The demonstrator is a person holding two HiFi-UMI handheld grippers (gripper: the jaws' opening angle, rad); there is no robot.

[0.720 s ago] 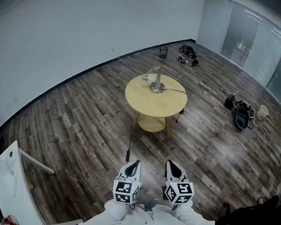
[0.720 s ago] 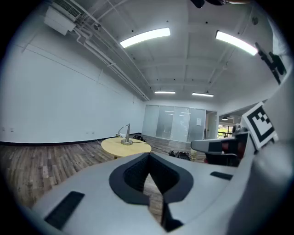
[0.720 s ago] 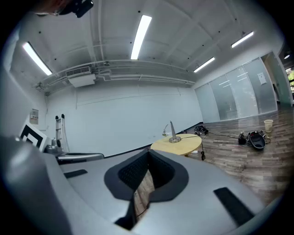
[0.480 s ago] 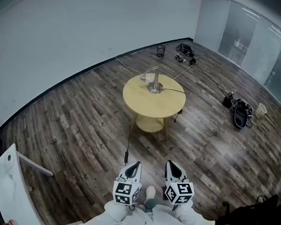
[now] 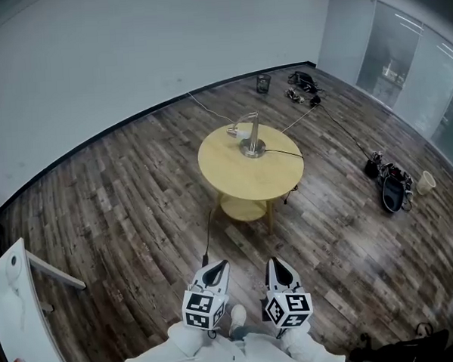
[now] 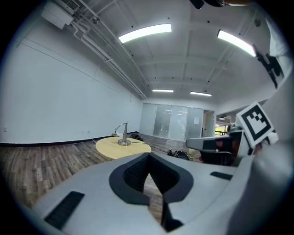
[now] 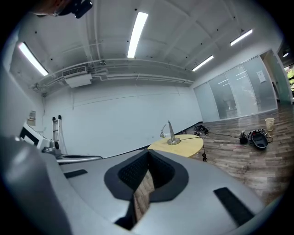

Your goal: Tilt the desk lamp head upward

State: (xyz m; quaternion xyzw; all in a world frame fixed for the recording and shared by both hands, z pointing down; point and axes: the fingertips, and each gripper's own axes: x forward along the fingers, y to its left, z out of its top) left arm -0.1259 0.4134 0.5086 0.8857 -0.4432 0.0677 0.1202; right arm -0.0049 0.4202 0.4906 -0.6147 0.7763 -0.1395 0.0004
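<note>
Standing far ahead of left gripper (image 5: 216, 265), right gripper (image 5: 275, 262) — desk lamp (image 5: 253, 134) on table (image 5: 245, 181)

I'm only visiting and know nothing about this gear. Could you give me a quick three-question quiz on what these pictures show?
1. True or false: the desk lamp stands on the round yellow table.
2. The left hand-held gripper is: A) open, B) shut with nothing between its jaws, C) shut on a cable.
3. Does the right hand-held gripper touch the lamp?
Key: 1 true. 2 B. 3 No; it is shut, empty and well short of the table.
</note>
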